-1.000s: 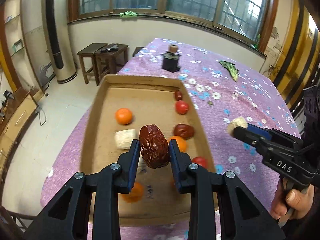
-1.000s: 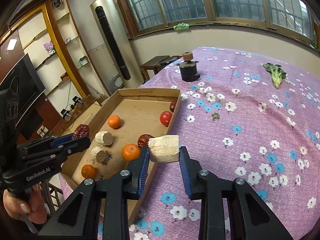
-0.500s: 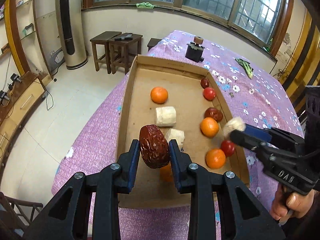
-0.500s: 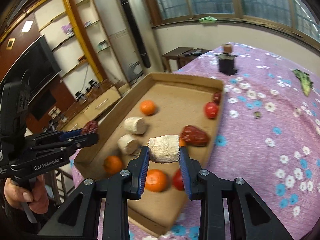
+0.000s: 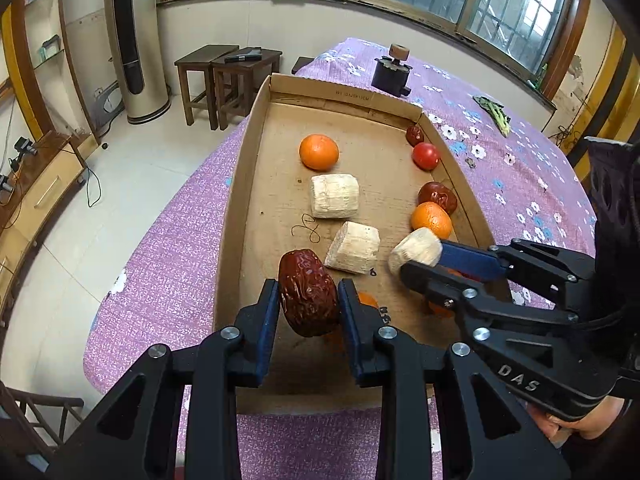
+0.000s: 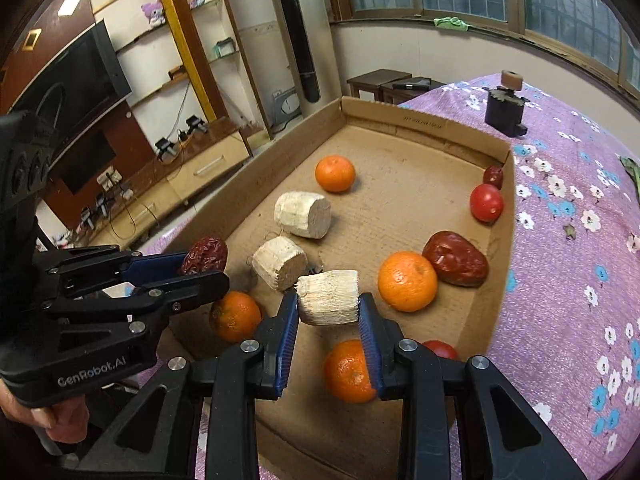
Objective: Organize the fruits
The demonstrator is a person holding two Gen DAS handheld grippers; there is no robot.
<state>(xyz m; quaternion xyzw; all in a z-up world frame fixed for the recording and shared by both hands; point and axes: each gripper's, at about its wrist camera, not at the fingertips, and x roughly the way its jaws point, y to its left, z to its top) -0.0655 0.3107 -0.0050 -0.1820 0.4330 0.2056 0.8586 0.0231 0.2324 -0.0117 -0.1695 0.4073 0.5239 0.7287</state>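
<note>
Left gripper [image 5: 308, 300] is clamped on a red date [image 5: 307, 292]; right gripper [image 6: 328, 312] on a pale cut chunk [image 6: 329, 297], its long axis crosswise between the pads. Both are held above the cardboard tray's [image 6: 424, 120] near end, so release lies straight below.

left wrist: above near end | right wrist: closer | shared: cardboard tray [image 5: 248, 184]
</note>
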